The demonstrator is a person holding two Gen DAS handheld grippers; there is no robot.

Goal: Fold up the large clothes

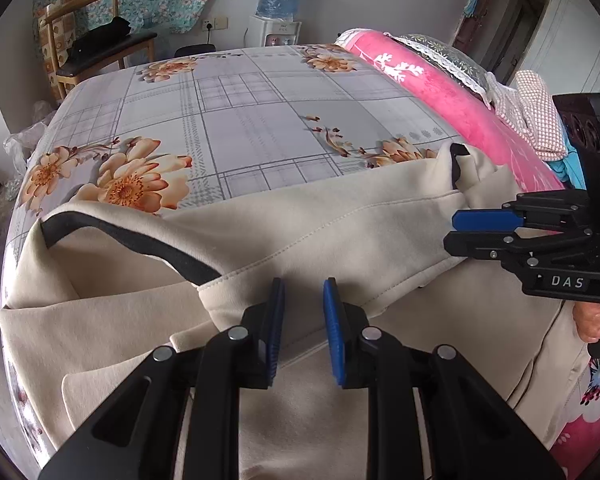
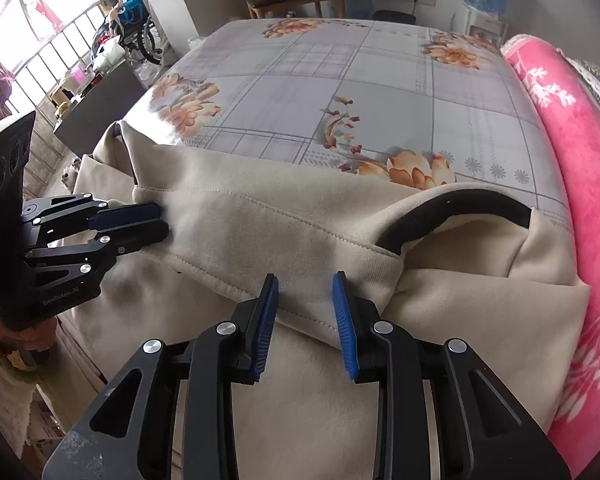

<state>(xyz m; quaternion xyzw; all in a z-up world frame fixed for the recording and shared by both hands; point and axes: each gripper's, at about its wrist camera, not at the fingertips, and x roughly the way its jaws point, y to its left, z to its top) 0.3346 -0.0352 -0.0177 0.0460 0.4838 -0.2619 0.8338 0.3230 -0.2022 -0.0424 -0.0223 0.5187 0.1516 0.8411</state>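
Item: beige garment (image 1: 300, 232) with black-trimmed openings, laid across the near edge of the bed (image 1: 240, 120), part of it hanging over that edge toward the person; a doubled-over band with a stitched hem is seen running from side to side, its far fold line lying on the floral sheet. One black-trimmed opening (image 1: 132, 244) is found toward the near left corner of the bed, another (image 2: 452, 216) toward the right side beside the pink blanket (image 2: 572, 184). Left gripper (image 1: 304, 328): fingers parted a little, set over the stitched hem with cloth between and beneath them; no clamping of the cloth is shown, so the fingers are taken as released. Right gripper (image 2: 304, 320): likewise parted a little over the hem, no pinch evident; released. Step in hand, as judged: the first fold has been laid and the hem is either being let go or addressed for a fresh grasp. Next move, as judged: the hem edge is to be pinched at both points evenly and carried toward the far edge of the bed, the fold line kept straight and the trimmed openings tucked flat.
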